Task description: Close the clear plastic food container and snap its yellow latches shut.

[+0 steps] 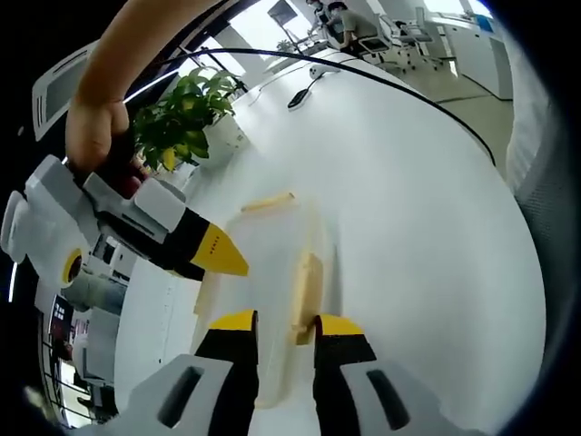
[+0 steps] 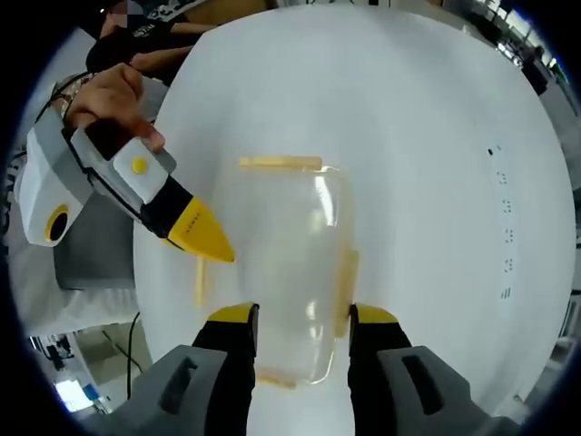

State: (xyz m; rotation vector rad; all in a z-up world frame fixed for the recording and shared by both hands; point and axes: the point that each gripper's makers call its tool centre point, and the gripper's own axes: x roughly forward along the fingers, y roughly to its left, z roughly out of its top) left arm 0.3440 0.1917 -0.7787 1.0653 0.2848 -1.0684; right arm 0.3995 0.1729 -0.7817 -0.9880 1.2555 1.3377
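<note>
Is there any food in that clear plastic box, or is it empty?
Empty, as far as shows: the white table is visible straight through the clear container, with nothing inside.

white counter – broad, round-edged, bare at far side | potted green plant – white pot, stands near counter's far edge | black cable – runs along counter rim | office chairs – far background | small dark marks – dotted row on counter

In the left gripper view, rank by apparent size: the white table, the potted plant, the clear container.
1. white table, largest by far.
2. clear container.
3. potted plant.
The container lies nearer the camera, so the last two are unsure.
</note>
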